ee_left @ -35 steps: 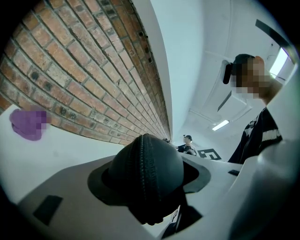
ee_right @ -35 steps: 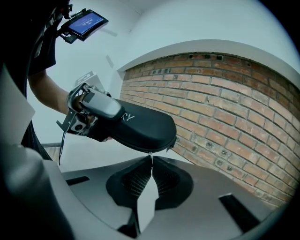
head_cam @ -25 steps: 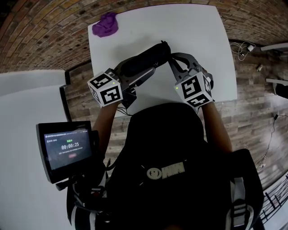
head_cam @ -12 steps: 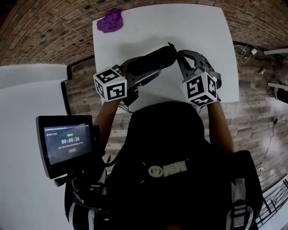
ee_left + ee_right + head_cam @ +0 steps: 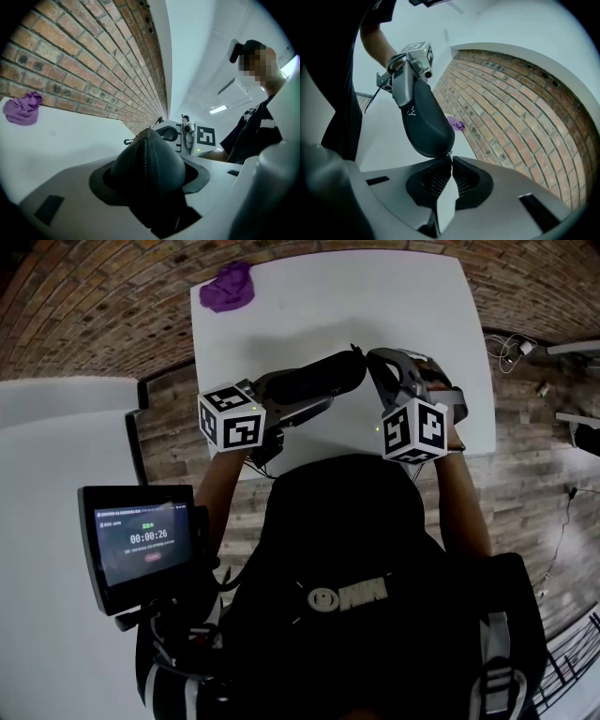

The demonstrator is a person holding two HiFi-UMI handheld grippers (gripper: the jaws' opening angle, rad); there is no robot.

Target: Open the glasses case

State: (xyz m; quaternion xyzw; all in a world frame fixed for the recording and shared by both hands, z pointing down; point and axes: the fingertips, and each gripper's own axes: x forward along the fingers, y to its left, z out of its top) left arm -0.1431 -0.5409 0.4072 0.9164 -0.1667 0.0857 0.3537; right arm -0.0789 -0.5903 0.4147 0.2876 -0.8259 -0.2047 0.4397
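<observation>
Clamping the glasses case [image 5: 319, 377] is the left hand-held gripper [image 5: 149, 192]; the right hand-held gripper [image 5: 449, 174] is pinched together on its zipper pull [image 5: 449, 153].

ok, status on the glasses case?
Left tool clamped on the glasses case, held over the table. Right tool shut on the zip pull. Zip looks closed. Nothing blocking; purple cloth far off.

Fresh roll of right claw [image 5: 450, 161] on glasses case [image 5: 314, 381] zipper pull [image 5: 449, 153].
</observation>
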